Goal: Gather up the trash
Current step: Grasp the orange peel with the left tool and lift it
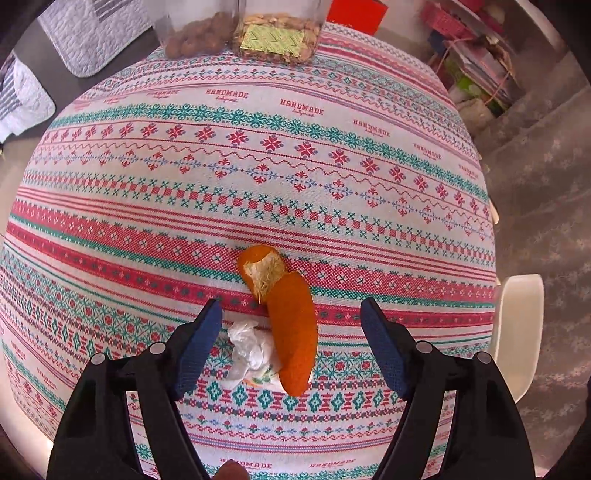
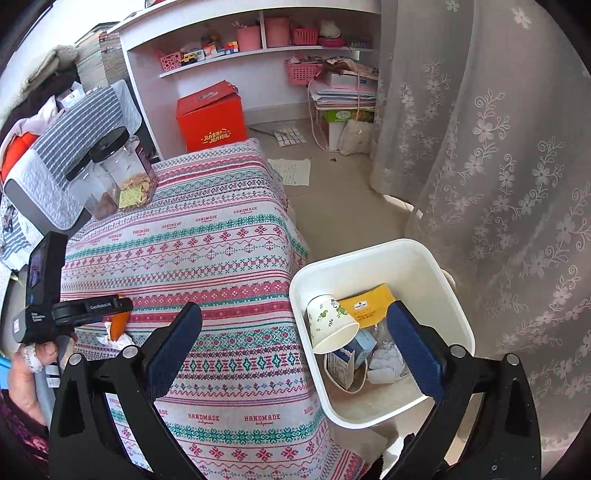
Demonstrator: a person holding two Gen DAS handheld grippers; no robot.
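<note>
Blue-padded fingers of the left gripper (image 1: 291,314) hang spread wide over the patterned tablecloth (image 1: 258,155), gripping nothing. Between them lie a long piece of orange peel (image 1: 293,332) and a crumpled white wrapper (image 1: 249,349), the wrapper touching the peel's left side. A second, curled bit of peel (image 1: 260,267) sits just beyond the long one, its pale inside facing up. Far past the peel, at the cloth's far edge, stand two clear jars of nuts (image 1: 236,33).

Over by the right gripper (image 2: 295,321), the jaws are likewise released and empty, one finger over the cloth and the other over the white bin (image 2: 456,314) that stands just beside the table. Inside the bin lie a paper cup (image 2: 328,325) on its side, a yellow packet (image 2: 369,306), a small blue carton (image 2: 360,345) and some crumpled tissue (image 2: 386,363).
</note>
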